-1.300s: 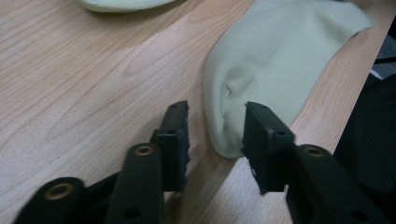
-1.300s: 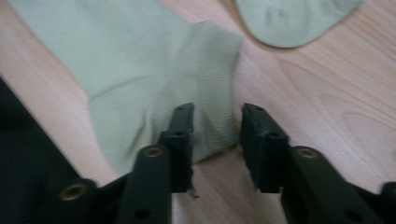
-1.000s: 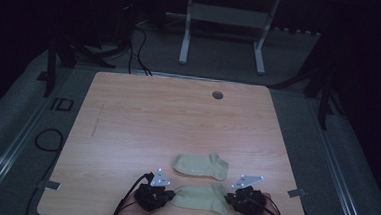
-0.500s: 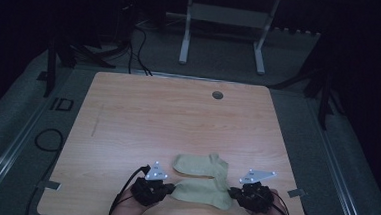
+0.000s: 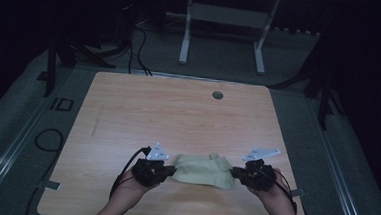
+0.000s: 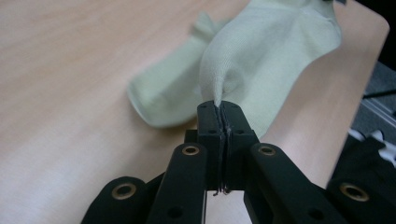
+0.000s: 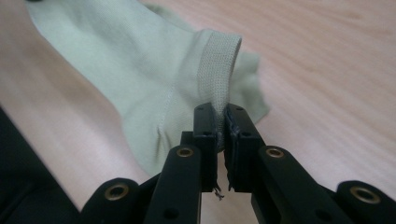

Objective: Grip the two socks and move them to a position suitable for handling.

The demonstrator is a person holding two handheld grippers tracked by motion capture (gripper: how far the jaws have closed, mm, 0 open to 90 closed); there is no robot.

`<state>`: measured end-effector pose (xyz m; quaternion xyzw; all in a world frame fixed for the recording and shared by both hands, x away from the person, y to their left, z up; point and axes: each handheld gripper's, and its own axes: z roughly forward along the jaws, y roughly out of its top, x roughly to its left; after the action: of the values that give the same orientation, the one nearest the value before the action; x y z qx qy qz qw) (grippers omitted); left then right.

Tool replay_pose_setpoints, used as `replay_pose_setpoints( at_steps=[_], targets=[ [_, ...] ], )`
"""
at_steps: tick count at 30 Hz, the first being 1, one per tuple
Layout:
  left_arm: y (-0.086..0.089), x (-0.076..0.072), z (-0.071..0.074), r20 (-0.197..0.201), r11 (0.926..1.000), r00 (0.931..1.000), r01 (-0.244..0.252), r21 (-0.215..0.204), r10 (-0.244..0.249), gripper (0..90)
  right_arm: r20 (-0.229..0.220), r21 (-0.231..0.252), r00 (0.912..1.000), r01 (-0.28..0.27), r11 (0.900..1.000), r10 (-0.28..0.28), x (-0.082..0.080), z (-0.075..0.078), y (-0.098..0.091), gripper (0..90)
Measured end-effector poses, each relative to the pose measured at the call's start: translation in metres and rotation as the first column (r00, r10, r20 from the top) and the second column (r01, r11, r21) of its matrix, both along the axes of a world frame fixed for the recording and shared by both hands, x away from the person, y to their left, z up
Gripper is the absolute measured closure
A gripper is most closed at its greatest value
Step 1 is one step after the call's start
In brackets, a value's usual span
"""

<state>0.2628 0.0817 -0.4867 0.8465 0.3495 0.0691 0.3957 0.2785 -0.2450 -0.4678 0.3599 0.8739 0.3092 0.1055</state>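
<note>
Here we pinch the pale green cloth sock [image 5: 202, 170] with both fingers; its twin sock [image 6: 163, 95] lies underneath, near the wooden worktop [image 5: 178, 112] edge.

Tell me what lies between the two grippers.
In the high view, a pale green sock stretches from the left gripper to the right gripper, each shut on one end.

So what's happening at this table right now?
A person holds a pale green sock stretched between two hand-held grippers over a wooden table. The left gripper is shut on the toe end, the right gripper is shut on the ribbed cuff. The sock hangs lifted above a second sock of the same colour that lies flat on the table beneath and just beyond it.
</note>
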Motion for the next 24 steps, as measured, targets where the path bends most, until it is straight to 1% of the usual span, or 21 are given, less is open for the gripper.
replay_pose_setpoints(
  at_steps=[2, 3, 5, 7, 8, 9, 10, 11, 13, 15, 16, 18, 19, 21, 23, 24],
  targets=[
    [-0.001, 0.007, 0.004, -0.002, 0.9998, 0.9999, -0.01, -0.015, 0.01, 88.1, 0.006, -0.01, 1.0, 0.004, 0.9999, -0.004, 0.006, 0.004, 0.001, 84.0],
    [-0.001, 0.01, 0.006, 0.001, 0.9999, 1.0, -0.008, -0.011, 0.008, 88.1, 0.003, -0.003, 1.0, 0.009, 1.0, -0.009, 0.01, 0.006, 0.0, 84.0],
    [-0.004, 0.016, 0.008, 0.003, 1.0, 1.0, -0.006, -0.004, 0.006, 88.1, 0.007, -0.008, 0.9998, 0.017, 0.9998, -0.017, 0.016, 0.009, 0.0, 84.0],
    [-0.006, 0.021, 0.009, 0.016, 0.9998, 0.9998, -0.009, 0.018, 0.009, 88.1, 0.0, -0.006, 0.9998, 0.019, 0.9998, -0.019, 0.023, 0.011, 0.0, 84.0],
    [-0.007, 0.025, 0.008, 0.003, 0.9999, 1.0, -0.007, 0.014, 0.007, 88.1, -0.005, -0.005, 0.9997, 0.025, 0.9997, -0.025, 0.027, 0.011, 0.0, 84.0],
    [-0.007, 0.029, 0.008, -0.005, 0.9998, 1.0, -0.008, 0.019, 0.008, 88.1, -0.01, -0.008, 0.9995, 0.03, 0.9995, -0.03, 0.03, 0.011, 0.0, 84.0],
    [-0.008, 0.032, 0.007, -0.005, 0.9995, 0.9999, -0.012, 0.028, 0.012, 88.1, -0.015, -0.01, 0.9994, 0.032, 0.9994, -0.032, 0.034, 0.01, -0.001, 84.0],
    [-0.008, 0.035, 0.006, -0.021, 0.9997, 0.9998, -0.006, 0.023, 0.007, 88.1, -0.019, -0.007, 0.9991, 0.037, 0.9993, -0.038, 0.037, 0.009, -0.001, 84.0],
    [-0.01, 0.039, 0.002, -0.021, 0.9988, 0.9997, -0.01, 0.049, 0.011, 88.1, -0.036, -0.013, 0.9985, 0.041, 0.9991, -0.041, 0.041, 0.005, -0.001, 84.0],
    [-0.009, 0.044, -0.003, -0.041, 0.9991, 0.9991, -0.011, 0.041, 0.013, 88.1, -0.054, -0.016, 0.9977, 0.042, 0.999, -0.043, 0.046, 0.0, -0.001, 83.9],
    [-0.009, 0.045, -0.006, -0.043, 0.9984, 0.9988, -0.021, 0.052, 0.023, 88.1, -0.066, -0.02, 0.9968, 0.043, 0.9989, -0.044, 0.048, -0.003, 0.0, 84.0],
    [-0.007, 0.05, -0.012, -0.066, 0.9986, 0.9975, -0.024, 0.047, 0.027, 88.1, -0.086, -0.024, 0.9955, 0.039, 0.999, -0.041, 0.051, -0.01, 0.002, 84.0],
    [-0.007, 0.051, -0.016, -0.067, 0.9978, 0.9973, -0.027, 0.061, 0.031, 88.1, -0.09, -0.031, 0.9951, 0.039, 0.9988, -0.041, 0.051, -0.014, 0.004, 83.9],
    [-0.006, 0.054, -0.022, -0.091, 0.9982, 0.9954, -0.026, 0.054, 0.031, 88.0, -0.112, -0.039, 0.9931, 0.032, 0.9987, -0.036, 0.053, -0.021, 0.007, 83.9],
    [-0.006, 0.056, -0.029, -0.097, 0.997, 0.9946, -0.029, 0.071, 0.036, 88.1, -0.122, -0.055, 0.9916, 0.038, 0.9978, -0.045, 0.055, -0.029, 0.009, 83.9],
    [-0.006, 0.057, -0.032, -0.103, 0.9972, 0.994, -0.03, 0.068, 0.037, 88.0, -0.134, -0.055, 0.9902, 0.034, 0.9979, -0.041, 0.057, -0.033, 0.009, 83.9]
  ],
)
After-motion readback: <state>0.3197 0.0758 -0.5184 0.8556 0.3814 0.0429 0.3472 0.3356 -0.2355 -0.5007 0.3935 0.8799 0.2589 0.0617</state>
